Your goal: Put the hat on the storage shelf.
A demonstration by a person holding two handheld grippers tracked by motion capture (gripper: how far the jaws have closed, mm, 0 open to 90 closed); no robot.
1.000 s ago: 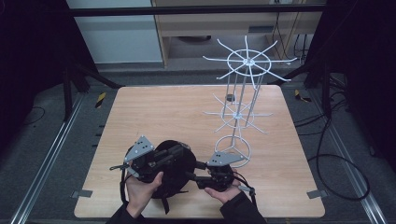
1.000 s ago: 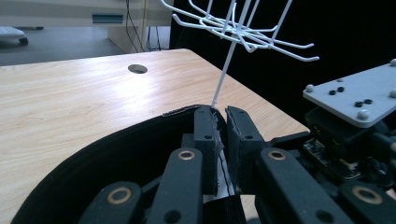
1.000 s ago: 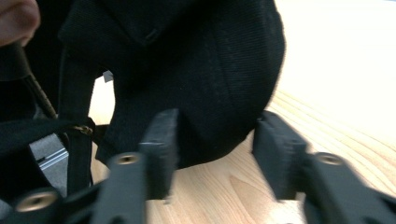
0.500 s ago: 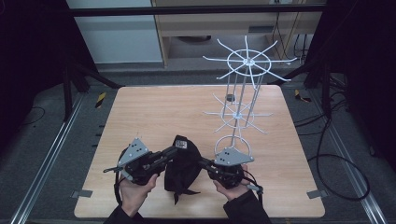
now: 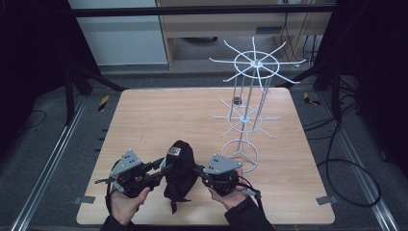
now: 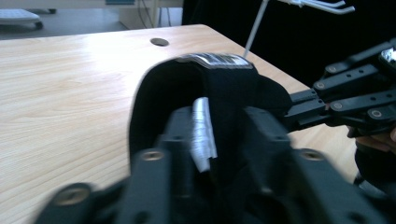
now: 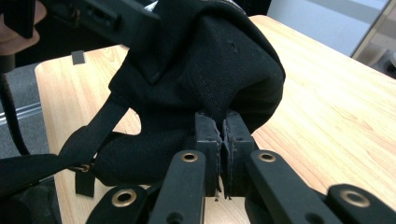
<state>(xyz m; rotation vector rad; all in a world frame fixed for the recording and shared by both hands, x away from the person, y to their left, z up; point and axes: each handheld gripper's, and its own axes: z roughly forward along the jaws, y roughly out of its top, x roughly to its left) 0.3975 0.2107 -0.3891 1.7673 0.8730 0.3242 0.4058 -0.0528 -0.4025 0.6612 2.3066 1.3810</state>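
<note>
While the right gripper [image 7: 223, 140] is pinching the black cap [image 5: 179, 166] w/ jaws clamped on fabric, lifting it at the table's [image 5: 159, 115] near edge, the left gripper [image 5: 161, 169] is opening, jaws straddling the brim, prob. regripping before hanging on the rack [image 5: 248, 108].

I read the high view as dim overall: the table [image 5: 154, 115] is evenly lit from above, everything around it falls to near black. Left gripper view: my own near jaws are blurred, glare streaks the wood beyond the black cap [image 6: 219, 88]. Right gripper view is sharp on the cap's weave, background soft.
</note>
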